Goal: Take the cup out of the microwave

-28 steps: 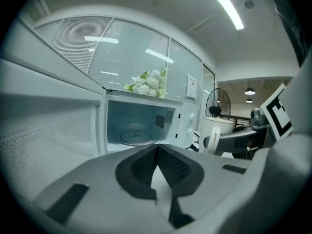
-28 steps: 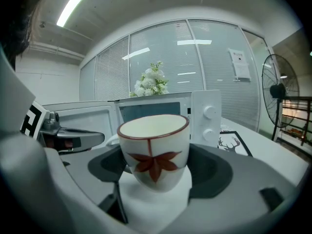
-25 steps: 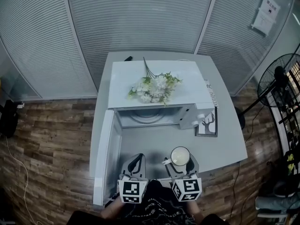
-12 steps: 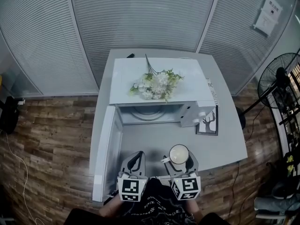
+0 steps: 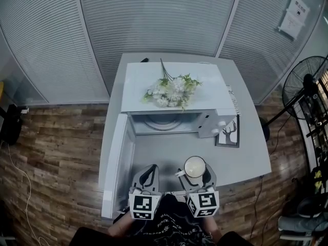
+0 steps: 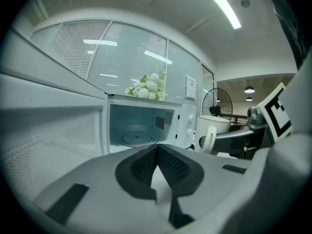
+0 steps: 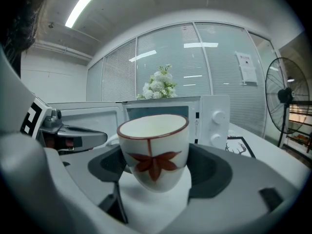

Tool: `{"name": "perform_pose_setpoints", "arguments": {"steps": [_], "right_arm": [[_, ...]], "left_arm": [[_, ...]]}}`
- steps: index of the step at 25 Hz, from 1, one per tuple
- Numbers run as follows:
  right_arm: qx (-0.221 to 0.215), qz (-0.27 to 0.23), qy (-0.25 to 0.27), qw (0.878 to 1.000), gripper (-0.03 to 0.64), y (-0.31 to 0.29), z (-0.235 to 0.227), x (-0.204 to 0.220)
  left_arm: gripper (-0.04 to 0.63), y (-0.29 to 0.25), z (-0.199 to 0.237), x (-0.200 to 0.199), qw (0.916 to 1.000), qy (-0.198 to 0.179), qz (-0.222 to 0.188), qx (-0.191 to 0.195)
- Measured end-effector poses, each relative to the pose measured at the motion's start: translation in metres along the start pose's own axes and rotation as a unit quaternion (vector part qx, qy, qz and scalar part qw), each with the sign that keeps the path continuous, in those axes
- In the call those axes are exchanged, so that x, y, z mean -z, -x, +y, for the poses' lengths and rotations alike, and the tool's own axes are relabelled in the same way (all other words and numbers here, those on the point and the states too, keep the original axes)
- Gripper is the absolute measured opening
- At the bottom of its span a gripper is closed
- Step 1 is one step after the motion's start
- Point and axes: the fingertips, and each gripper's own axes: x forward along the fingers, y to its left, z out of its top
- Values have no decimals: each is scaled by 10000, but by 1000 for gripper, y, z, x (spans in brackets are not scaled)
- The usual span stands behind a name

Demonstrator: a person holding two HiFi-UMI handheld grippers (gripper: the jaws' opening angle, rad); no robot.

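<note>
A white cup [image 7: 155, 149] with a red rim and a red leaf sits upright between the jaws of my right gripper [image 7: 158, 172], which is shut on it. In the head view the cup [image 5: 195, 167] is above the table's near edge, in front of the microwave [image 5: 174, 101], and my right gripper [image 5: 197, 174] holds it there. The microwave door [image 5: 119, 165] stands open to the left and its cavity shows only the glass turntable [image 6: 138, 138]. My left gripper [image 5: 147, 179] is beside the right one, shut with nothing in it; its pads [image 6: 168, 165] meet.
A bunch of white flowers [image 5: 171, 92] lies on top of the microwave. A framed deer picture [image 5: 227, 135] lies on the grey table [image 5: 251, 158] to the right of the microwave. A standing fan [image 5: 307, 86] is on the floor at the right.
The cup and my right gripper have drifted slightly towards me. My left gripper has barely moved.
</note>
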Motion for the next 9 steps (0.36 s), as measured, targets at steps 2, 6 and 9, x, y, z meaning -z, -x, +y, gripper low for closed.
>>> {"name": "perform_pose_setpoints", "arguments": {"steps": [2,6,9], "right_arm": [[-43,4,18,10000,377,0,1,0],[-77,1,61,10000,377,-1,3,0],[-85,9,81,9999,377,-1,3,0]], "left_arm": [[6,1,1,0,10000,-13,9,-23],[6,2,1,3,10000,-19,24,-57],[6,2,1,3,10000,-22,27,-71]]}}
